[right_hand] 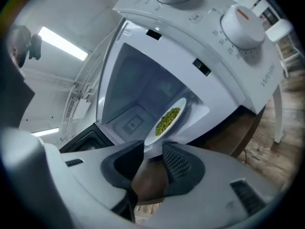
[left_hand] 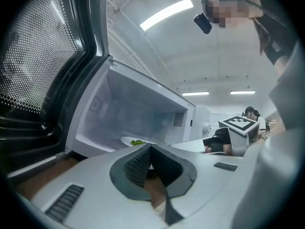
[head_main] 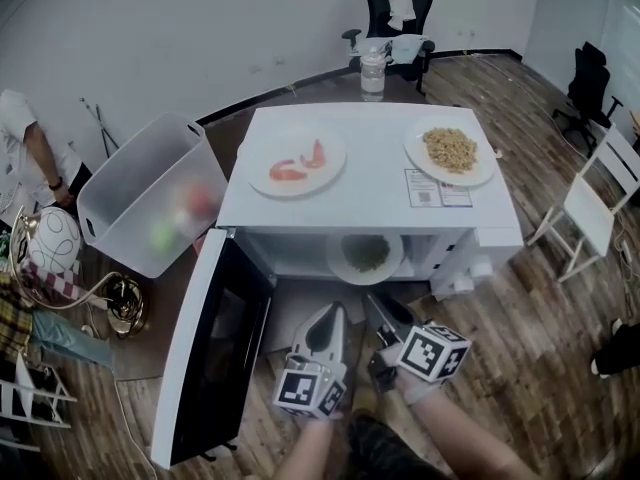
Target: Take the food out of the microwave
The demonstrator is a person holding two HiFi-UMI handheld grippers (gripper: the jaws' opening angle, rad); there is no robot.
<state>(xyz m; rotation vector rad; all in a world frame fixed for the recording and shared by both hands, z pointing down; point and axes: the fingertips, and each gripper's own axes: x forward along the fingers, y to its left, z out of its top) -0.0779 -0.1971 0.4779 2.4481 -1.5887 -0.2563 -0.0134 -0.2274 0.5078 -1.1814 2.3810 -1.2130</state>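
The microwave (head_main: 375, 193) stands on the counter (right_hand: 233, 132) with its door (head_main: 215, 348) swung fully open to the left. The thing to take out, a plate (head_main: 336, 258) with green food (head_main: 367, 252), lies inside on the floor of the chamber, near the front opening and a little to the right.

I judge the plate to be stiff and rather light, but also smooth and breakable, so it can slip between the pads and it does not forgive a drop. The best place to take hold is the front rim, which is nearest to the opening. The jaws should bite from above and below on the bare edge, not on the food. The plate must stay level, because the food looks loose and can roll off.

The plate is white, round and shallow, with a wide plain rim. The food is a small heap of yellow-green pieces in its middle. What they are exactly I cannot tell.

Both tools hang in front of the opening, apart from the plate. The right hand-held gripper (right_hand: 152, 147) has its jaws apart with nothing between them. The left hand-held gripper (left_hand: 150, 148) has its tips together and holds nothing.
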